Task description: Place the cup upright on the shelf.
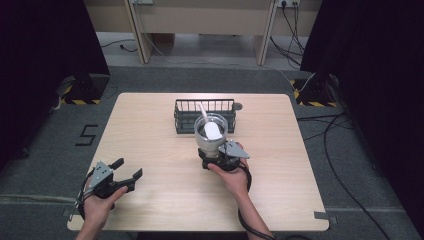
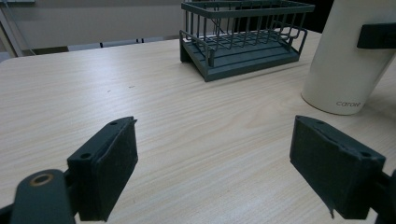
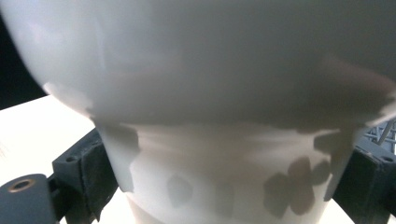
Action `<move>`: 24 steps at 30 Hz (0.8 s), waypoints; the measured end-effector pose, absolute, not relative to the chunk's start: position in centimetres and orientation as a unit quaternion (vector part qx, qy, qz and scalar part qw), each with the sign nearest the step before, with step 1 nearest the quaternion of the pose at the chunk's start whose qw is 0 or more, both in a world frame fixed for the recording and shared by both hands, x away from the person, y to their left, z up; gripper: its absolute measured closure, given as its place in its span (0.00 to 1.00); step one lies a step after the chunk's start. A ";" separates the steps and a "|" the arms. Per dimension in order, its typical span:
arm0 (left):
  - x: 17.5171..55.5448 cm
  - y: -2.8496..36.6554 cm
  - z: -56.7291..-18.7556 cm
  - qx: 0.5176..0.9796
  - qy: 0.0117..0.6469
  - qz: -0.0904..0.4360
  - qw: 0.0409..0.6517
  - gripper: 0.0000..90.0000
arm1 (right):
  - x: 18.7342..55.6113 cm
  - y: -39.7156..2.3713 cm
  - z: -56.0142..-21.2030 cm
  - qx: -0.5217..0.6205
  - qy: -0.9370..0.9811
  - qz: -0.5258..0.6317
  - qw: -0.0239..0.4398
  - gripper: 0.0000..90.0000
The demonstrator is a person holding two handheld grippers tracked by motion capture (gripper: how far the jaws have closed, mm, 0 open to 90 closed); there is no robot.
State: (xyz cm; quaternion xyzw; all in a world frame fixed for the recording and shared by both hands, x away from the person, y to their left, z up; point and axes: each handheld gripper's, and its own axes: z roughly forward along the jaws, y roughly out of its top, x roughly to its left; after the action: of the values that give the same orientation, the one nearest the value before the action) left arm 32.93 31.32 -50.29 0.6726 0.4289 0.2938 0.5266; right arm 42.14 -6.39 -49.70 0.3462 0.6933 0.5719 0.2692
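A tall white cup (image 1: 211, 140) stands upright on the wooden table (image 1: 150, 130), just in front of a dark wire basket (image 1: 186, 117). A white spoon-like utensil (image 1: 212, 131) rests inside the cup, its handle leaning toward the basket. My right gripper (image 1: 212, 159) is shut on the cup's lower part; in the right gripper view both pads (image 3: 95, 172) lie against the sides of the cup (image 3: 210, 93). My left gripper (image 1: 129, 168) rests near the table's front left, open with nothing between its jaws (image 2: 215, 158). The left gripper view has the cup (image 2: 345, 60) at the right.
The wire basket (image 2: 243, 42) sits at the back middle of the table and looks bare inside. Bare wood stretches between the left gripper and the cup. Cables run over the grey floor to the right of the table, and dark curtains flank both sides.
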 end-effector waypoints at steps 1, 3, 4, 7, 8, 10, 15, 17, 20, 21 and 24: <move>32.9 31.3 -50.3 0.673 0.429 0.294 0.526 0.16 | 42.1 -6.4 -49.7 0.345 0.694 0.572 0.270 0.11; 32.9 31.3 -50.3 0.673 0.429 0.294 0.526 0.16 | 42.1 -6.4 -49.7 0.343 0.694 0.573 0.270 0.11; 32.9 31.4 -50.3 0.672 0.429 0.294 0.526 0.16 | 42.1 -6.4 -49.7 0.343 0.693 0.573 0.271 0.11; 32.9 31.4 -50.3 0.672 0.430 0.295 0.526 0.16 | 42.3 -6.5 -49.6 0.333 0.697 0.570 0.282 0.11; 32.9 31.4 -50.3 0.672 0.430 0.294 0.526 0.16 | 42.2 -6.4 -49.6 0.341 0.696 0.571 0.272 0.11; 32.9 31.4 -50.3 0.672 0.430 0.295 0.526 0.16 | 42.2 -6.4 -49.6 0.342 0.696 0.571 0.271 0.11; 32.9 31.5 -50.4 0.672 0.430 0.295 0.526 0.16 | 42.2 -6.6 -49.5 0.344 0.697 0.571 0.265 0.11; 32.9 31.5 -50.4 0.672 0.430 0.295 0.526 0.16 | 42.3 -6.6 -49.4 0.345 0.697 0.571 0.264 0.11; 32.9 31.5 -50.4 0.672 0.431 0.295 0.526 0.16 | 42.3 -6.7 -49.4 0.347 0.697 0.571 0.262 0.11; 32.9 31.5 -50.4 0.672 0.431 0.295 0.526 0.16 | 42.4 -6.7 -49.3 0.350 0.695 0.571 0.262 0.11; 32.9 31.5 -50.4 0.671 0.431 0.295 0.526 0.16 | 42.5 -6.8 -49.2 0.352 0.694 0.569 0.264 0.11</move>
State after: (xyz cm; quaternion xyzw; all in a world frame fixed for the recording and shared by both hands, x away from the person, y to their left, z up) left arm 32.95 31.52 -50.35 0.6714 0.4310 0.2949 0.5259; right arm 42.47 -6.76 -49.19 0.3525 0.6942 0.5694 0.2640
